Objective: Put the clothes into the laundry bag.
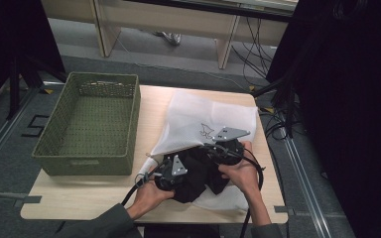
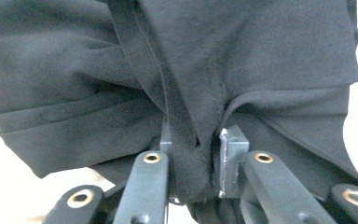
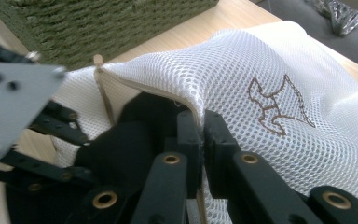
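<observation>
A white mesh bag point(image 1: 208, 119) with a small stitched figure lies on the wooden table point(image 1: 79, 196). A black garment point(image 1: 198, 176) bulges out of the bag's near opening. My left gripper point(image 1: 184, 173) is shut on a bunched fold of the black garment point(image 2: 214, 56), the cloth pinched between its pads point(image 2: 193, 149). My right gripper point(image 1: 212, 148) is shut on the hemmed rim of the mesh bag point(image 3: 261, 70) and holds that edge up point(image 3: 201, 126). Beneath the raised rim sits the black garment point(image 3: 130, 135), with the left gripper's grey plate point(image 3: 14, 102) beside it.
A green woven basket point(image 1: 134, 119) stands on the table's left half, close to the bag point(image 3: 98, 23). Cables trail from both grippers over the near edge. Beyond the table are desk legs and loose black cables on the floor at right point(image 1: 278, 124).
</observation>
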